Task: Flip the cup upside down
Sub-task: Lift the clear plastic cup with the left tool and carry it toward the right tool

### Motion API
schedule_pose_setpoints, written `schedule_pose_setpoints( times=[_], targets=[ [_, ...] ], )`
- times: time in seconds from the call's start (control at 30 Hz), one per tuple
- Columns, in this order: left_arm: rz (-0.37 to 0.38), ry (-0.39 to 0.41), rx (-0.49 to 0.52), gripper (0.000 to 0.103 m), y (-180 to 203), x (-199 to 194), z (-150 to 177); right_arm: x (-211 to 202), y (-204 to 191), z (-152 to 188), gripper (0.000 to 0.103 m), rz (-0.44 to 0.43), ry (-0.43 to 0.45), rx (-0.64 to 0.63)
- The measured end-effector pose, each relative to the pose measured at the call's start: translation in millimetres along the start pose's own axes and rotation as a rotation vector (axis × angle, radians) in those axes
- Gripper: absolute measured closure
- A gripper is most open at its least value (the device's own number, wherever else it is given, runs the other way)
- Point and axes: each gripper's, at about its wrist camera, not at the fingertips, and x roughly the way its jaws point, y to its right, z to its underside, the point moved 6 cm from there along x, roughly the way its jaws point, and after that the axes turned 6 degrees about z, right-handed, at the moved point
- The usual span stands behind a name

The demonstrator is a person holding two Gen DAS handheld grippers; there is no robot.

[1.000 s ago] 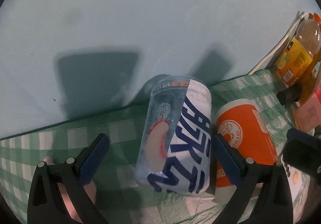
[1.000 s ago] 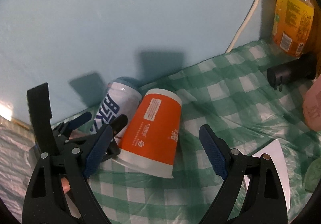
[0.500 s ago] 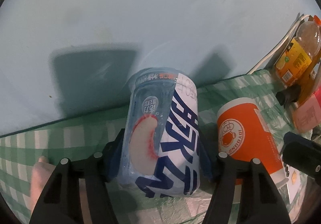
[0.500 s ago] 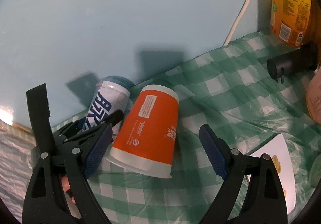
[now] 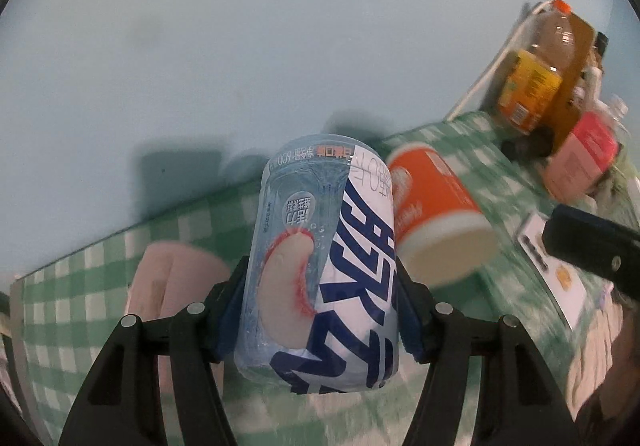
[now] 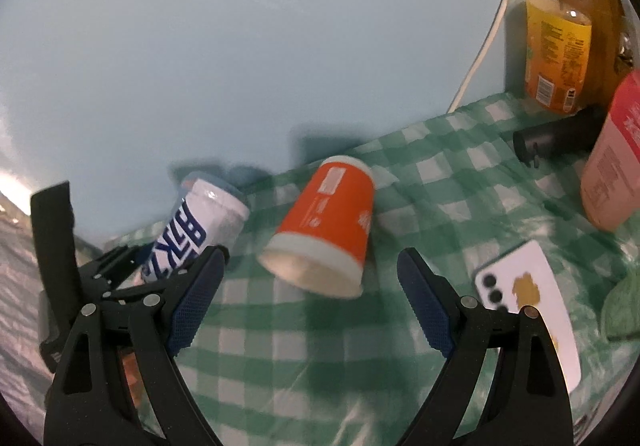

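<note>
Lifted: cup (image 5: 320,258) in left claw (image 5: 320,310); right claw (image 6: 312,294) spread

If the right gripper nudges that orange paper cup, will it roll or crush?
The orange paper cup looks tipped, rim forward, so it would probably roll in a curve. Its thin paper wall likely dents under a hard squeeze. The open right gripper should close gently.

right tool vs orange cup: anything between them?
Nothing. In the right wrist view only bare checked tablecloth lies between the open right tool and the orange cup, which is tipped with its mouth toward the camera.
</note>
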Motion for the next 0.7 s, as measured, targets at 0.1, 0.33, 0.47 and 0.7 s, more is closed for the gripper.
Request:
schedule_pose_setpoints(
  times=[0.1,0.33,0.47,0.7],
  targets=[
    [0.021,0.011,0.011,0.038,1,-18,16,-10,-10,16,0.014,-0.021,-0.021,-0.026],
    [0.084,0.0,0.029,0.037,13,-35,56,-23,-29,58,0.014,-0.048,-0.052,-0.087],
    [0.138,-0.027,0.036,0.037,22,-37,84,-26,-27,76,0.014,-0.053,-0.063,-0.099],
    [0.182,-0.078,0.041,0.037,33,-24,122,-15,-20,107,0.014,-0.058,-0.1,-0.091]
  ],
)
